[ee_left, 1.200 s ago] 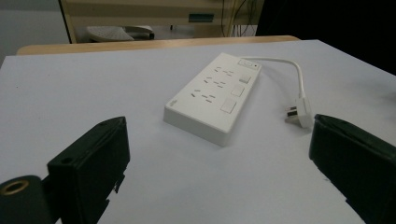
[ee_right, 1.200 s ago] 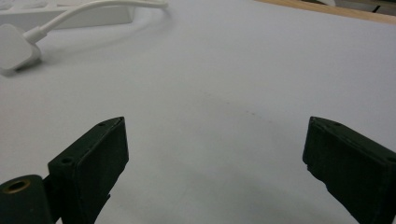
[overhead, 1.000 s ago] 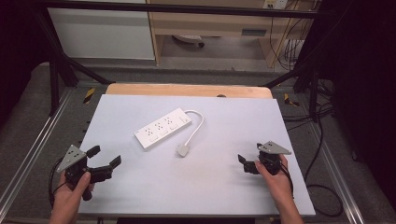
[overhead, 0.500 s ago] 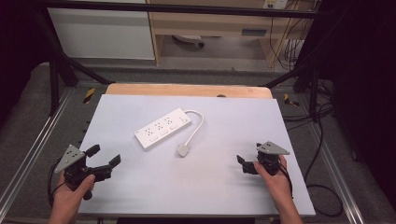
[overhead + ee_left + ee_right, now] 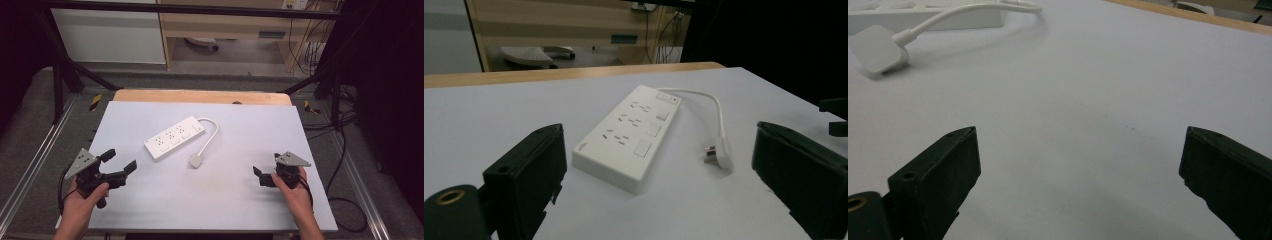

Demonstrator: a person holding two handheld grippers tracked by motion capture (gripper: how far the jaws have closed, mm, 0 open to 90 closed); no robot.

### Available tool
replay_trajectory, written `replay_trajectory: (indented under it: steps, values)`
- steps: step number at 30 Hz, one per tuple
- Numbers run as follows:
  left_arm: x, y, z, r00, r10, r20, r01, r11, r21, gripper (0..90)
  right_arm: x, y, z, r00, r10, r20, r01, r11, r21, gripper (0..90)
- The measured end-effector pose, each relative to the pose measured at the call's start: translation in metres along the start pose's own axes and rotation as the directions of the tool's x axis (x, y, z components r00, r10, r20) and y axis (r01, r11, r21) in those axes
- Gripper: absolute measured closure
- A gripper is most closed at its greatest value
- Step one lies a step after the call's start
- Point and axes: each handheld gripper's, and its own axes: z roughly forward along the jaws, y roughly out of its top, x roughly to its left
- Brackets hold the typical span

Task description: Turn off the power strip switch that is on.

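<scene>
a white power strip (image 5: 174,137) lay at an angle near the middle of the pale worktop (image 5: 240,200), its sockets facing up, with the switch end pointing toward the far right. a short white cable (image 5: 210,134) looped out from that end and curled back toward the person, ending in a white plug (image 5: 196,160) that rested flat on the worktop just beside the strip's near right side, apart from it. the left tongs (image 5: 119,160) sat low at the near left corner, held in the person's left hand (image 5: 85,197), with the jaws spread wide and holding nothing; in the left gripper view the strip (image 5: 628,135) and plug (image 5: 718,154) showed between the two black jaws, farther off and untouched. the right tongs (image 5: 260,176) were at the near right, held in the right hand (image 5: 292,192), well apart from the plug. from above their jaws looked small and hard to read, but the right gripper view showed them standing wide apart over bare worktop (image 5: 1088,100), with the plug (image 5: 878,47) and a stretch of cable (image 5: 963,12) at the upper left of that view. a wooden edge (image 5: 200,96) ran along the far side of the worktop, and beyond it were pale cabinets (image 5: 110,35).
</scene>
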Motion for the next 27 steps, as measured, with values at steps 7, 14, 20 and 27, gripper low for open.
replay_trajectory:
  steps: [7,14,20,27]
  values:
    - [-0.004,0.018,0.026,1.0,0.006,0.004,-0.006,0.9997,0.023,9.1,0.002,0.001,-0.001,0.9999,-0.006,-0.01,0.006,1.0,-0.008,3.5]
    - [-0.009,0.042,0.05,0.9998,0.01,0.02,-0.01,0.9999,0.005,9.1,0.003,0.001,-0.002,0.9999,0.0,-0.013,0.0,1.0,-0.01,3.4]
    - [-0.015,0.053,0.073,0.9992,0.023,0.032,-0.024,0.9997,0.01,10.4,0.004,0.001,-0.003,0.9999,0.001,-0.016,-0.001,1.0,-0.011,3.4]
    - [-0.019,0.062,0.094,0.9993,0.033,0.014,-0.033,0.9994,0.005,11.2,0.004,0.001,-0.003,0.9998,0.002,-0.021,-0.002,1.0,-0.017,3.4]
